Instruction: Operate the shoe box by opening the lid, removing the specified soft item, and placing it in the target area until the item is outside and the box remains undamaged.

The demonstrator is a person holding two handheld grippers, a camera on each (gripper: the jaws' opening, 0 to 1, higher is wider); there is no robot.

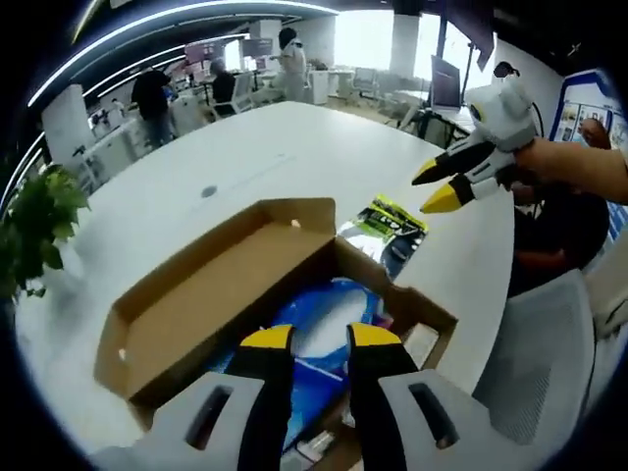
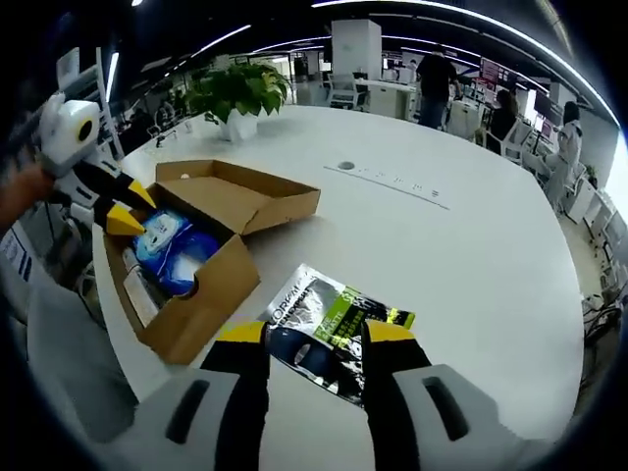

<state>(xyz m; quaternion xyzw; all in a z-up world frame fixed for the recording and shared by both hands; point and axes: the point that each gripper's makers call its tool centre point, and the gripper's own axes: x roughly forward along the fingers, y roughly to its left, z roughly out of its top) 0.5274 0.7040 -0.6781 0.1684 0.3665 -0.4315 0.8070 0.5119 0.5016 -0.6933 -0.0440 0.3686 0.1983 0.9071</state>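
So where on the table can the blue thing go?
The white table is bare beyond the black-and-green packet, out past the round port. It is crowded near the open shoe box, where the packet lies close by.

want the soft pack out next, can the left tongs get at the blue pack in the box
Probably yes: the lid is folded back, and the open left tongs hover just over the blue pack with nothing between.

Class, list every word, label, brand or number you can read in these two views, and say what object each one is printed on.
No text reads reliably.
Black and green packet on the white table: white lettering along its edge, too blurred to read.
Blue and white soft pack inside the open shoe box: print too small to read.
Wall posters: blurred.
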